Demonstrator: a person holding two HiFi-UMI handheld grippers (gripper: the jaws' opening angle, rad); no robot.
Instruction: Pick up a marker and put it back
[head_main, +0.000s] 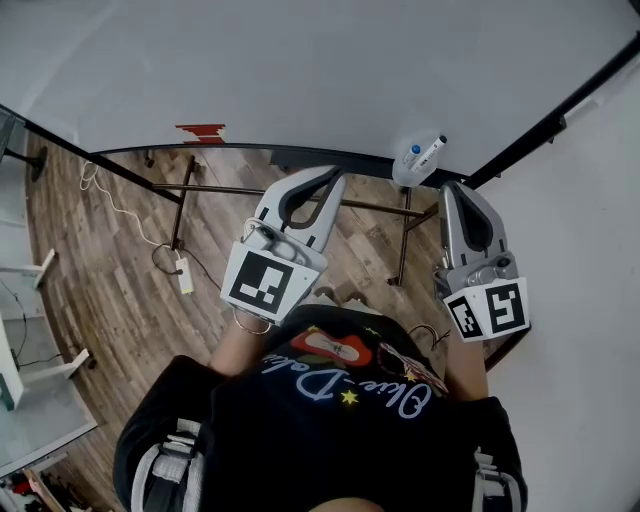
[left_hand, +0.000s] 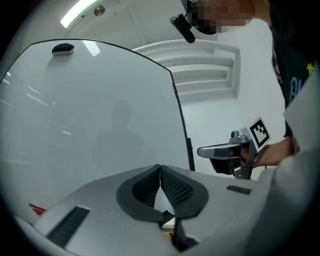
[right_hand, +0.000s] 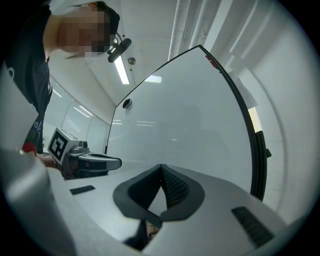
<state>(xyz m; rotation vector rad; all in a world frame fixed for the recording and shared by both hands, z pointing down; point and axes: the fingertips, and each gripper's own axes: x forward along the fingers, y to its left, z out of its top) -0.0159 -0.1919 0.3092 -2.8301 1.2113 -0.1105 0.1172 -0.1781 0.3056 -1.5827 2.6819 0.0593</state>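
Both tongs are shut and empty. The left gripper (head_main: 330, 180) has its pads pressed tip to tip with nothing between them, and so does the right gripper (head_main: 451, 190). I hold both level, side by side, noses toward the whiteboard (head_main: 300, 70), probably parked at chest height so neither hides the target. The marker (head_main: 430, 153), white body with a dark cap, sits tilted in a small white holder (head_main: 408, 172) on the board's bottom edge. It is just ahead of the right gripper's tip and not touching it. I read the right one as the working tool since it's nearest, and the left as standing by. Whether the pick is not started or the marker is already returned, I can't tell. Around it: a red patch (head_main: 202, 132) on the board's lower left, a small black piece (left_hand: 62, 48) near the board's top, stand bars (head_main: 300, 191) under the board, and a white cable with adapter (head_main: 185, 275) on the wood floor (head_main: 100, 260). The black board frame (head_main: 560, 110) runs close past the holder on the right, so I'd expect a tight approach from that side.
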